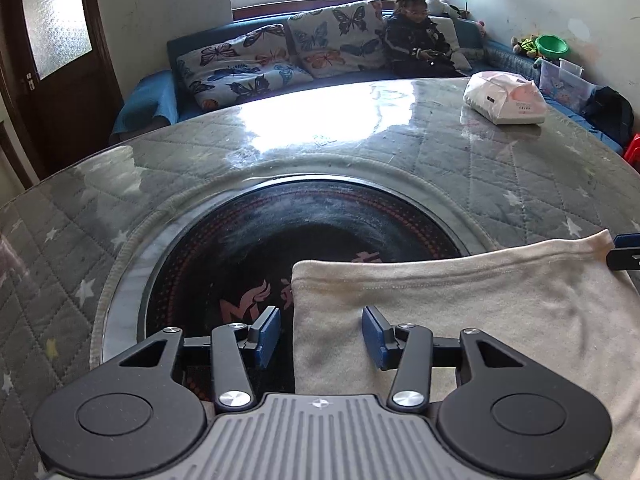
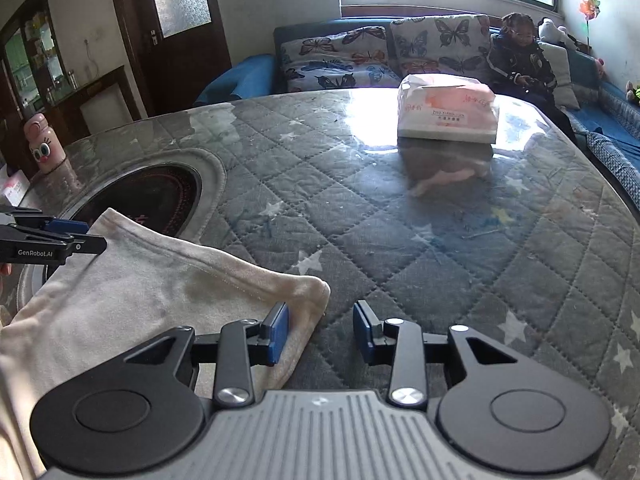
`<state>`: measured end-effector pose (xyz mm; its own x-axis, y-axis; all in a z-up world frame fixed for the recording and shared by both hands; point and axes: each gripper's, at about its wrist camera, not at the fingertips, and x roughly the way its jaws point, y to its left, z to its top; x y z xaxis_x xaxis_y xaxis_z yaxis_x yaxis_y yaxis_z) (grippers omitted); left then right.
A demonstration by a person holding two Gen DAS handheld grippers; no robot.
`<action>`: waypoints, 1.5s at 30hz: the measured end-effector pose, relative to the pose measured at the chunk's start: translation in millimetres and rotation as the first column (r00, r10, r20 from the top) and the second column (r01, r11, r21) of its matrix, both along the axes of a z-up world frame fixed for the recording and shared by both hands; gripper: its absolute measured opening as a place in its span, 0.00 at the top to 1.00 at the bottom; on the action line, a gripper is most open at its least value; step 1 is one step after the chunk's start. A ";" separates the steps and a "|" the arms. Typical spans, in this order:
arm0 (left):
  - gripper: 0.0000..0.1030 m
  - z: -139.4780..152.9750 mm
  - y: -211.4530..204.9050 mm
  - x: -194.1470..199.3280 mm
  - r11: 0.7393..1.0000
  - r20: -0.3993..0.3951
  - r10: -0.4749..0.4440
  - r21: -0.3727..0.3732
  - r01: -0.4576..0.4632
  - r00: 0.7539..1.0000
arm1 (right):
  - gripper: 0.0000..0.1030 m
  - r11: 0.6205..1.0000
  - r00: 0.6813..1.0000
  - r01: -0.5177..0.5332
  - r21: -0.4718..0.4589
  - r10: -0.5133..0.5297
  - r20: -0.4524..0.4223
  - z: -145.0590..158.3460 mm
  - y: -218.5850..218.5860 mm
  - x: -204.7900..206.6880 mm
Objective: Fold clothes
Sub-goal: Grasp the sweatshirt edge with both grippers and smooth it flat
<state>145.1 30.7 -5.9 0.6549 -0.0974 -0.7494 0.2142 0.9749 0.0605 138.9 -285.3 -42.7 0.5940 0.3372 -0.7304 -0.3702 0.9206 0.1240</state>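
Both tools stand parted, gripping nothing: left tool [image 1: 320,338] straddles the cream garment's [image 1: 460,312] edge, right tool [image 2: 320,332] its corner, on the quilted worktop [image 2: 440,240]

I see a cream, off-white garment [image 1: 460,312] with a faint yellowish stain near its hem. My left gripper [image 1: 320,336] and right gripper [image 2: 320,330] are black with blue pads [image 2: 279,332] and a ribbed grey body. The table cover [image 2: 400,240] is grey-blue, diamond-quilted, dotted with pale stars. The round hotplate [image 1: 280,240] is black with rings of red dots. The tissue pack [image 2: 446,110] is white and pink; the sofa cushions [image 1: 280,60] carry butterflies.
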 end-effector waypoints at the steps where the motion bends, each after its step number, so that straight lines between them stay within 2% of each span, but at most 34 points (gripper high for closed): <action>1: 0.61 -0.3 -1.0 0.6 1.000 0.002 -0.006 -0.004 0.006 1.000 | 0.66 1.000 1.000 -0.002 -0.002 0.002 -0.001 0.3 0.6 0.6; 5: 0.76 -1.0 -6.3 1.2 1.000 0.012 -0.026 -0.005 0.026 1.000 | 0.69 1.000 1.000 -0.028 -0.009 0.028 -0.004 0.6 5.7 0.4; 9: 0.89 -1.7 -10.7 1.3 0.999 0.026 -0.029 0.013 0.029 0.999 | 0.89 0.999 0.999 -0.038 -0.020 0.038 0.005 0.0 11.1 2.0; 15: 0.92 -1.0 -16.7 7.4 0.999 0.051 -0.004 0.047 0.002 0.999 | 0.94 0.996 0.995 -0.044 -0.082 0.051 0.088 10.2 19.4 6.8; 19: 0.92 1.8 -25.4 18.6 0.997 0.084 0.012 0.076 -0.018 0.996 | 0.94 0.990 0.986 -0.032 -0.138 0.054 0.159 20.8 27.7 24.7; 22: 0.92 1.6 -33.7 28.7 0.993 0.110 0.026 0.109 -0.038 0.994 | 0.94 0.987 0.983 -0.021 -0.159 0.049 0.177 21.6 32.3 42.3; 29: 0.91 -4.2 -43.6 46.8 0.989 0.103 0.064 0.128 -0.077 0.993 | 0.93 0.980 0.988 -0.023 -0.199 0.053 0.144 1.8 42.0 65.7; 36: 0.88 -7.0 -42.9 48.7 0.986 0.092 0.094 0.131 -0.105 0.991 | 0.87 0.982 0.988 -0.029 -0.186 0.056 0.142 5.0 39.8 58.4; 39: 0.88 -6.2 -43.7 48.0 0.985 0.094 0.102 0.132 -0.114 0.990 | 0.80 0.983 0.986 -0.044 -0.178 0.072 0.154 13.2 41.2 49.5; 45: 0.85 -3.2 -45.3 40.5 0.982 0.109 0.110 0.140 -0.125 0.988 | 0.70 0.978 0.977 -0.126 -0.165 0.151 0.153 21.6 51.7 22.1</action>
<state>185.5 -14.7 -9.1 0.7279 0.0903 -0.6797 0.0847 0.9719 0.2198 161.0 -233.6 -21.0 0.6654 0.3164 -0.6761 -0.4988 0.8623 -0.0874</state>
